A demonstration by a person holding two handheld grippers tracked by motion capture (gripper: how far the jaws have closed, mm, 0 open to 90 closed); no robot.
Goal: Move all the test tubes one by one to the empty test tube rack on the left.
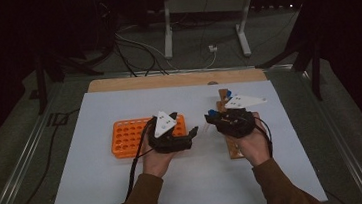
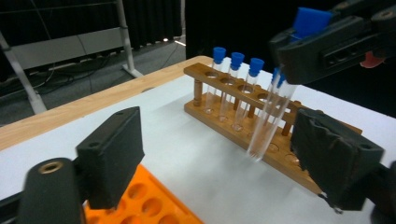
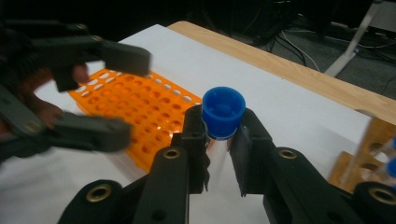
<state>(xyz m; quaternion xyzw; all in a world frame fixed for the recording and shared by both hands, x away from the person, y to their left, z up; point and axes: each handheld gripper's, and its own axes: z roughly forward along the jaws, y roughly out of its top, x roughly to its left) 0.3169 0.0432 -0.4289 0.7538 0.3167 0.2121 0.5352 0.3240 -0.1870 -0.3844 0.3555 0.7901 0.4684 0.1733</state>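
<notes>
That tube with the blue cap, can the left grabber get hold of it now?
Probably yes. The left gripper has its jaws apart, and the test tube hangs from the right gripper in open air ahead, with nothing between.

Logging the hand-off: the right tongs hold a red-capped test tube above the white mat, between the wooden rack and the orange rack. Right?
Not quite: the cap is blue, not red. The right gripper view shows the right tongs shut on the blue-capped test tube; the rest stands.
</notes>
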